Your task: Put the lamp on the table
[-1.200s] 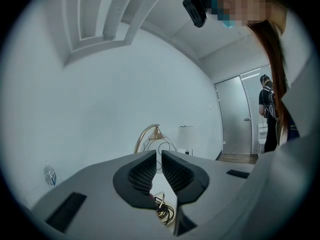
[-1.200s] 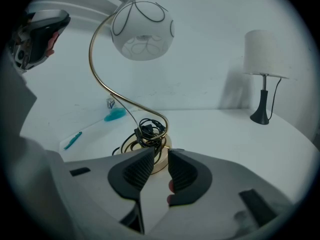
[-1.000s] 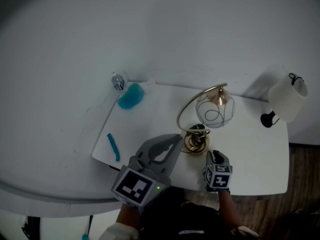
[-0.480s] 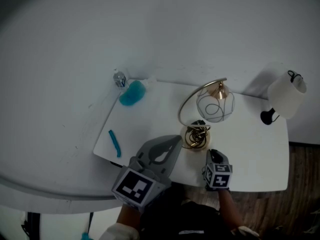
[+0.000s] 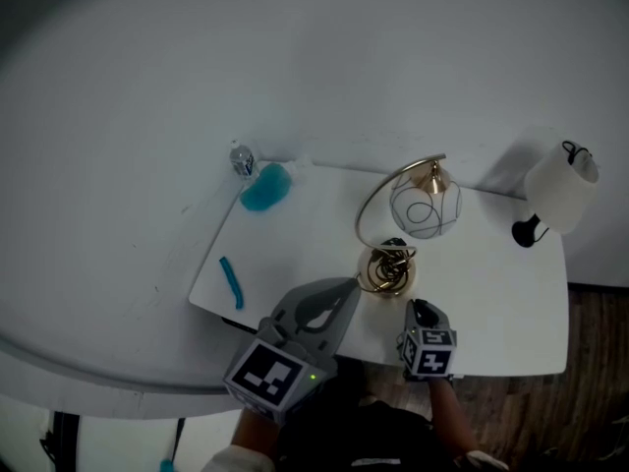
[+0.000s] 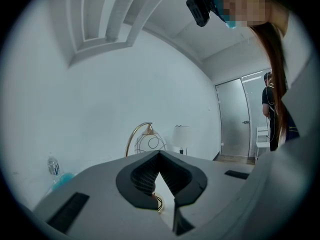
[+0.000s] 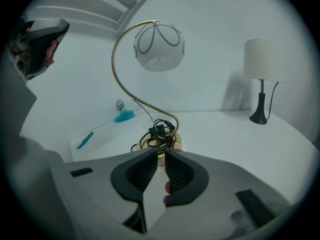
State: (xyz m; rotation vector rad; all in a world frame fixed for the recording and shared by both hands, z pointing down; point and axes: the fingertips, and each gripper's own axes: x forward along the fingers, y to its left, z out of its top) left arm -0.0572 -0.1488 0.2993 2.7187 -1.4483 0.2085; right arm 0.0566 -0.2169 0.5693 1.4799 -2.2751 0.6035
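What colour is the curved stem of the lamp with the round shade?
Gold; the curved stem shows best in the right gripper view.

A plain white wall (image 5: 295,67) rises behind a white rectangular bench (image 5: 491,298), whose far edge lies against it. At the bench's far right corner stands a table lamp with a white drum shade and a black base (image 5: 562,193), throwing a soft shadow on the wall. Dark brown plank floor (image 5: 600,362) shows to the right of the bench. A pale closed door (image 6: 232,119) is in the adjoining wall, under a white ceiling with stepped moulding (image 6: 100,19).
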